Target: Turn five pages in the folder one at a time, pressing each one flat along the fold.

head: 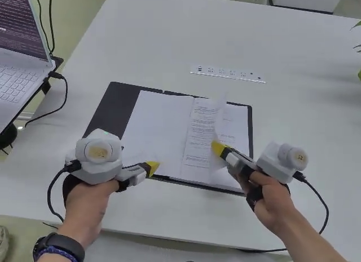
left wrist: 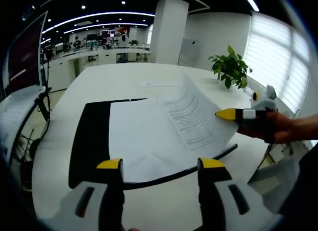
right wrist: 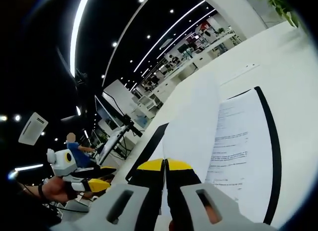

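- Now the folder (head: 111, 109) lies open on the white table (head: 169, 31), with its black cover showing at the left side.
- The right gripper (head: 218, 147) has its jaws pressed together on the near edge of one page (head: 219, 118), and this page stands lifted over the folder's right half.
- The left gripper (head: 151, 168) has its jaws spread and holds nothing; it is at the folder's near edge.
- A laptop (head: 17, 59) is at the far left, and a power strip (head: 228, 73) lies beyond the folder.
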Tool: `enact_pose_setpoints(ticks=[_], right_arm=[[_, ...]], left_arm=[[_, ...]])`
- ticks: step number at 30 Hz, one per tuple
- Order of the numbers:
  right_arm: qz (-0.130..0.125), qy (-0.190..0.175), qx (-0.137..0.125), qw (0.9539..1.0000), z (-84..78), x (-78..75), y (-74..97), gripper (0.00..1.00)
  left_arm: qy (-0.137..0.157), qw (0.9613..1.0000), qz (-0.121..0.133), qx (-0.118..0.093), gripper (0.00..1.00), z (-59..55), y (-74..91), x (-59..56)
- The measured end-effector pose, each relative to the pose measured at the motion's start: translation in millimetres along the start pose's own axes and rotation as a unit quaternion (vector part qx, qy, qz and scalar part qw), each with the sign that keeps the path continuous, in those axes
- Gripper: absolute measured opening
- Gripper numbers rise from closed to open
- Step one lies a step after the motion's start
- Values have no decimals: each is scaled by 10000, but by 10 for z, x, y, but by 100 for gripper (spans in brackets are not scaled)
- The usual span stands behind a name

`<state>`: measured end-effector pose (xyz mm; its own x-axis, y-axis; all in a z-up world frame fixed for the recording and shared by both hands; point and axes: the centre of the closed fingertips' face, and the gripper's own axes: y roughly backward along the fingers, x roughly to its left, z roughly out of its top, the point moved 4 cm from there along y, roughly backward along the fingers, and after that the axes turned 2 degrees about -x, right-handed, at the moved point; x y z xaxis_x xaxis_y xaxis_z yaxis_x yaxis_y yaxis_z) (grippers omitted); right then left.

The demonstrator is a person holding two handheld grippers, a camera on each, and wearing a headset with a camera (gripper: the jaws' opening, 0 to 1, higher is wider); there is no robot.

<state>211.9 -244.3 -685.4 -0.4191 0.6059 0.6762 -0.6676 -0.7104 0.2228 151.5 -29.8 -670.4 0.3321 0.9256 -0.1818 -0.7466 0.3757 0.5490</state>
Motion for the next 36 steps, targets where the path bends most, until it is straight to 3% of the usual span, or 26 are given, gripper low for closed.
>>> enact_pose_setpoints(ticks=[4,10,14,19,22,36], right_arm=[[26,-88,-31,10000,-39,66,-69,0],[79,-139,-22,9999,-57,191,-210,0],[112,-213,-65,9997,-60,261,-305,0],[184,-235,-40,9995,-81,374,-458,0],[243,-223,19,9995,-110,471,-545,0],[420,-326,222,9983,-269,701,-890,0]], left_arm=[[31,10000,43,-23,60,-42,84,66],[-142,9998,17,121,60,-155,168,217],[-149,9998,3,112,60,-160,234,311],[-235,9997,23,86,60,-114,300,424],[-463,9989,47,101,60,-95,323,470],[-386,9992,46,-98,60,32,393,615]])
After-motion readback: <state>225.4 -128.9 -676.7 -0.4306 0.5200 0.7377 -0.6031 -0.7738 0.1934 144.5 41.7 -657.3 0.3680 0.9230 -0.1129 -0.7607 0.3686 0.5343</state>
